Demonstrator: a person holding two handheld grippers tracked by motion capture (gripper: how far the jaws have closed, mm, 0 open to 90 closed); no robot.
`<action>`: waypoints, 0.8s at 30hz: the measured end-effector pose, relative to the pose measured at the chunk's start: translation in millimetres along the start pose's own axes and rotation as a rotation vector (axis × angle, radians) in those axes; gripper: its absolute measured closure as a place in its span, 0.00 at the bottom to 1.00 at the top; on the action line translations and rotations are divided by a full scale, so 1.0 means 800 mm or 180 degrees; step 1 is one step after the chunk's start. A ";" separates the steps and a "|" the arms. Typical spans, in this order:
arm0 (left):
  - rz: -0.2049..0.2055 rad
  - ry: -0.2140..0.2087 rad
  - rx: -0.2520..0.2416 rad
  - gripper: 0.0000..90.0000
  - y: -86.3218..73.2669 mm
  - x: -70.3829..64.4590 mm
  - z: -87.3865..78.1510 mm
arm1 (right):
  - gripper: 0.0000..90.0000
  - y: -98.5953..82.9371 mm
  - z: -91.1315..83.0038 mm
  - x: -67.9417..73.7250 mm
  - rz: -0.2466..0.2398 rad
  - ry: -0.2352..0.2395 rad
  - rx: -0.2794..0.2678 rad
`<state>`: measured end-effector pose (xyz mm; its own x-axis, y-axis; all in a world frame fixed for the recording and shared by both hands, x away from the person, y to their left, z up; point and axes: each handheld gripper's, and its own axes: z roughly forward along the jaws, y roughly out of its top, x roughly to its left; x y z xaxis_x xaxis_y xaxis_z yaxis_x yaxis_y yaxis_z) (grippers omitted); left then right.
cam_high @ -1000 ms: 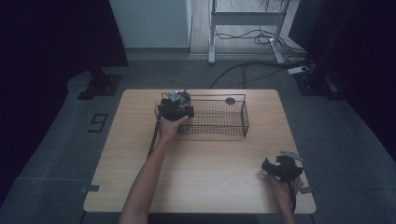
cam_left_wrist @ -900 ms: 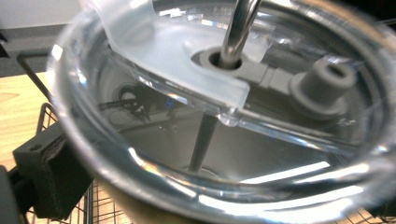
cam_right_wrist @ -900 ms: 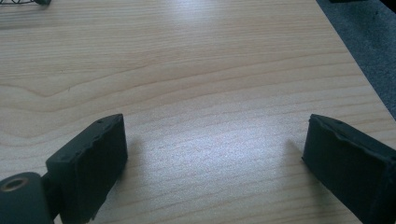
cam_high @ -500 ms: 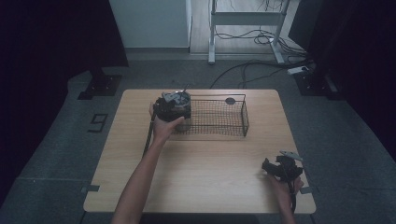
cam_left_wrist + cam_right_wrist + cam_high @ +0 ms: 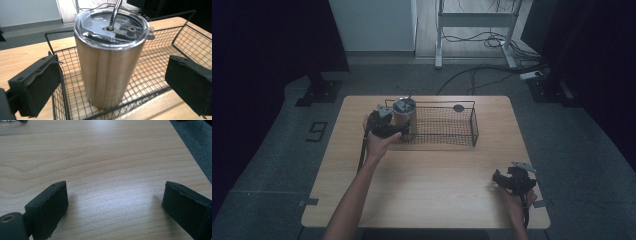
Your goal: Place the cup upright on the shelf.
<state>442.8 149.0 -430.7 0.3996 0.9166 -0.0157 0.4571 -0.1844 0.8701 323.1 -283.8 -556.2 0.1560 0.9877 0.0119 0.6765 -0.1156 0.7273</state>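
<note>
A steel tumbler with a clear lid and a metal straw stands upright in the left end of a black wire basket. My left gripper is just outside the basket's near-left corner. It is open, with one jaw on each side of the tumbler and neither touching it. My right gripper is open over bare wood near the table's front right corner, with nothing between its jaws.
A small dark round object lies at the basket's far right side. The wooden table has free room in front of the basket. Grey floor, cables and a metal stand lie beyond the far edge.
My left gripper has drawn back a little from the basket's left end towards the person, and the tumbler now stands free of it. The right gripper has not moved.
</note>
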 end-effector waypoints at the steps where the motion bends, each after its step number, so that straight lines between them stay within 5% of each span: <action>1: 0.0003 -0.0007 -0.0005 0.01 -0.003 -0.001 -0.005 | 0.07 0.000 0.000 0.000 0.0000 0.0000 -0.0005; 24: 0.0041 -0.0446 0.0106 0.02 -0.087 -0.018 -0.079 | 0.07 0.000 0.000 0.000 0.0007 -0.0002 0.0003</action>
<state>355.4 171.1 -460.0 0.5116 0.8559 -0.0753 0.4764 -0.2096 0.8539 323.1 -283.5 -556.0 0.1579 0.9874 0.0130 0.6768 -0.1178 0.7267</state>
